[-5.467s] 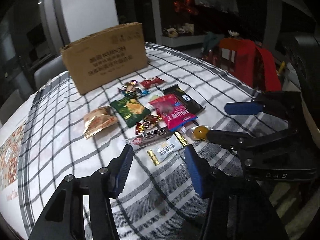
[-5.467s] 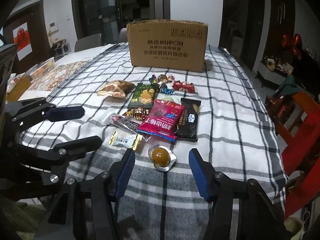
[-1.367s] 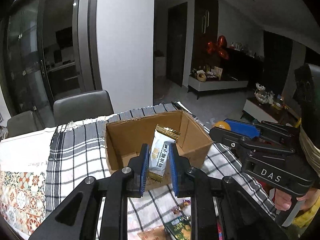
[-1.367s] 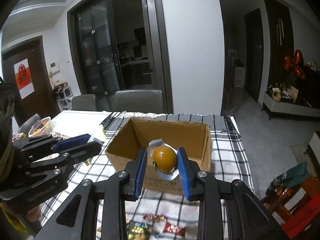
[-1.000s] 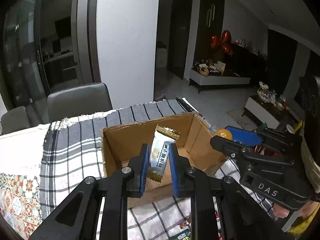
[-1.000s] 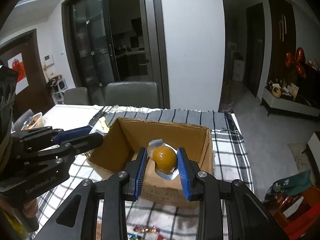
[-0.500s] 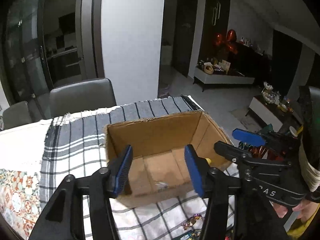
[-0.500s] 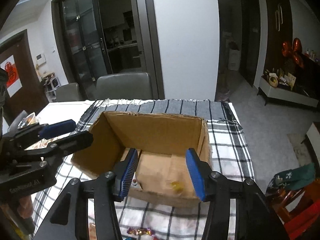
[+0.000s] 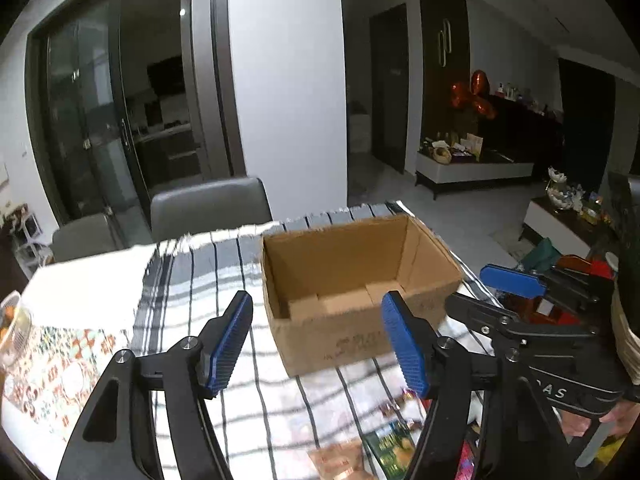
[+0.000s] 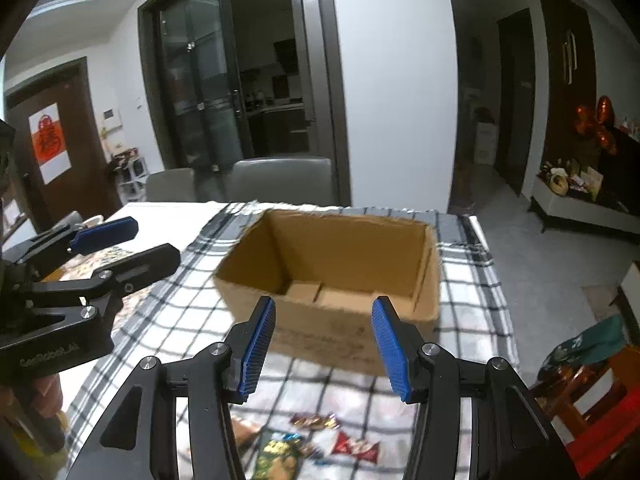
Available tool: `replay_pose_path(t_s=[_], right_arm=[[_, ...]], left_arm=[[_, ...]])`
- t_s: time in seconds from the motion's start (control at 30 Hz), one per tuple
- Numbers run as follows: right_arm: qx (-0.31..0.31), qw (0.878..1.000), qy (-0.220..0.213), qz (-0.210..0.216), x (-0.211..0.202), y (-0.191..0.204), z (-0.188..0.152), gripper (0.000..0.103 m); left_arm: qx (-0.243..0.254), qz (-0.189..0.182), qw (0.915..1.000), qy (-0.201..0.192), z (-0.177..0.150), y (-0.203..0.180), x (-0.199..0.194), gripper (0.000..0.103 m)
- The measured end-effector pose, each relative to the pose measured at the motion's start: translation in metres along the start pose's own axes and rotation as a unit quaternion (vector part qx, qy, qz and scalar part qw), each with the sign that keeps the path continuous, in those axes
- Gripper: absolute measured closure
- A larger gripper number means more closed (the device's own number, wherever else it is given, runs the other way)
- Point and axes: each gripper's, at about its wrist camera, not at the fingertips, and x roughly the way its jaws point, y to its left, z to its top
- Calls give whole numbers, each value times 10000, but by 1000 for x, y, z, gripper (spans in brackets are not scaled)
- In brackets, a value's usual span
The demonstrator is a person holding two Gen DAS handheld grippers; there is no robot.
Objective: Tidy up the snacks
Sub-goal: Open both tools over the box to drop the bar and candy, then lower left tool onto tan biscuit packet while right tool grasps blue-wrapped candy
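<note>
A: Left wrist view first. Your left gripper (image 9: 316, 346) is spread wide with nothing between its blue pads (image 9: 227, 344), and it hangs above the checked cloth (image 9: 208, 276) just on the near side of the box (image 9: 352, 280). It touches nothing.

B: And the other one?

A: The right gripper (image 10: 323, 350) is just as wide and just as empty. It sits near the box's front wall, pointing over the open top. From your left camera you can see it off to the right of the box, clear of the cardboard.

B: So where are you in the job?

A: Between items, I'd judge. Both hands are free at the box, so the step in hand is going for more snacks. What lies inside the box I cannot tell; only part of the floor flaps shows.

B: Where are the snacks?

A: Loose on the cloth, on the near side of the box, below your grippers. The right wrist view shows a green packet (image 10: 276, 454), a red sweet (image 10: 356, 448) and a foil candy (image 10: 314, 421) at the bottom edge. They are blurred.

B: What does the next move want?

A: Tip both grippers down toward that pile, pick one piece each, and straddle it with the pads before you squeeze. The pieces lie close together, so choose an outer one to avoid pinching two.
</note>
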Motion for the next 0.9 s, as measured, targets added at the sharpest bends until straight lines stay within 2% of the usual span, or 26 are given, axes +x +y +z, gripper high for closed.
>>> replay_pose_path(t_s=[0.1, 0.33, 0.57, 0.8, 0.9], right_arm=[[-14, 9999, 127, 55, -1, 5, -11, 52], [-166, 9986, 429, 243, 0, 14, -38, 52], [-153, 9925, 1062, 590, 19, 9, -63, 52], [-55, 9812, 1767, 769, 46, 7, -84, 52], [-149, 9752, 2070, 763, 57, 9, -91, 52]], left_arm=[[-149, 100, 9998, 108, -11, 4, -5, 36], [-269, 14, 9984, 492, -42, 2, -6, 36], [-364, -100, 9949, 935, -71, -4, 5, 36], [-457, -184, 9867, 1551, -97, -6, 29, 36], [-703, -380, 9769, 1980, -111, -2, 46, 36]])
